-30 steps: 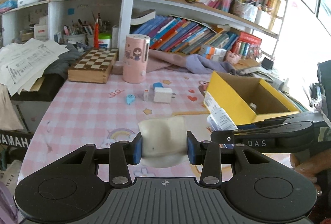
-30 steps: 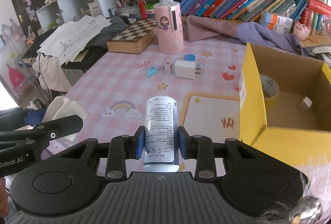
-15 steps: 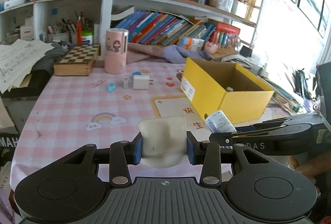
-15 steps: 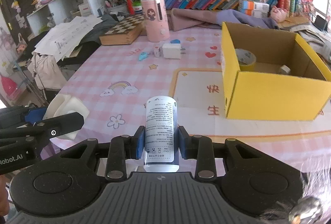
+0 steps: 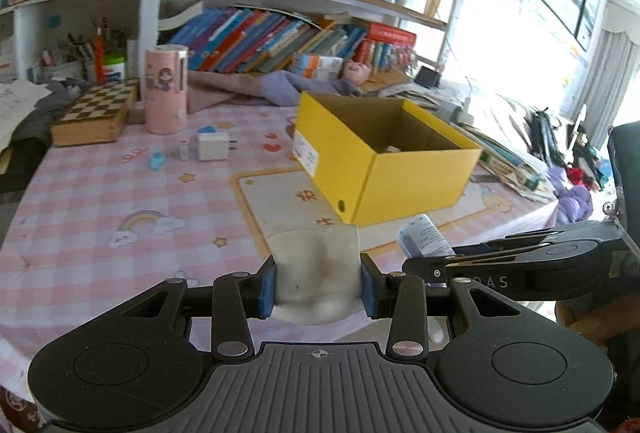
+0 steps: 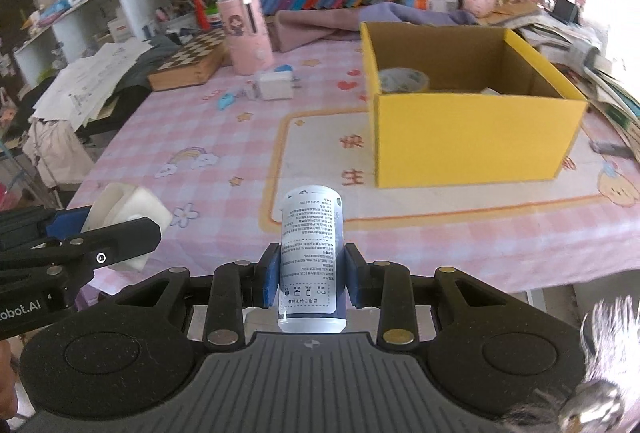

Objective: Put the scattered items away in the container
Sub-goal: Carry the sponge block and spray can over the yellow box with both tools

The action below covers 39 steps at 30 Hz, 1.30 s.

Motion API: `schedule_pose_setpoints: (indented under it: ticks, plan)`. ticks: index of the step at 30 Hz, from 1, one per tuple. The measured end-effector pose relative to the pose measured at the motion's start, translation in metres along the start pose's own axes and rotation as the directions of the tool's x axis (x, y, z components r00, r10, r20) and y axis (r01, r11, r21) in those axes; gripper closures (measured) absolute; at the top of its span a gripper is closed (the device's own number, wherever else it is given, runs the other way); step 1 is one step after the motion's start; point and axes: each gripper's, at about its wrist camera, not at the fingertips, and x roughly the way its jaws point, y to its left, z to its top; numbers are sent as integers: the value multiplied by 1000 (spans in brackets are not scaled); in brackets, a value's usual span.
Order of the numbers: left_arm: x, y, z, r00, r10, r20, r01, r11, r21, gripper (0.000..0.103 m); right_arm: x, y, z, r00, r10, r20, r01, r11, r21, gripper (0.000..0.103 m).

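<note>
My left gripper (image 5: 318, 287) is shut on a soft off-white lump (image 5: 316, 265), held above the near edge of the pink checked table (image 5: 100, 193). My right gripper (image 6: 311, 279) is shut on a small white bottle (image 6: 311, 241) with printed text, also over the near edge. The open yellow cardboard box (image 6: 472, 133) stands ahead and to the right, with a roll of tape (image 6: 402, 79) and a small white item inside. Each gripper shows in the other's view: the right gripper (image 5: 424, 253) with its bottle at the right, the left gripper (image 6: 120, 221) with the lump at the left.
A white charger (image 5: 213, 147), a blue clip (image 5: 156, 160) and a small white piece lie mid-table. Behind them stand a pink cylinder (image 5: 165, 89) and a chessboard box (image 5: 98, 111). Purple cloth, books and shelves line the back. Papers pile up beyond the box at the right.
Both grippers have drawn back toward the near table edge and swung, so the yellow box now sits farther ahead and more central. Their holds on the lump and the bottle are unchanged.
</note>
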Motion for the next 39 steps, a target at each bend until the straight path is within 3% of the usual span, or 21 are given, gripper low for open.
schedule_pose_setpoints:
  ticks: [20,39]
  plan:
    - [19,-42,4,990,-134,-33,137,987,87,65,-31,-41,-21,993,-114,5,113,988,110,72]
    - [44,-78,16,979,-195,-53,200,969,146,65,-45,-78,-23,986,-167,22,161,972,169,72]
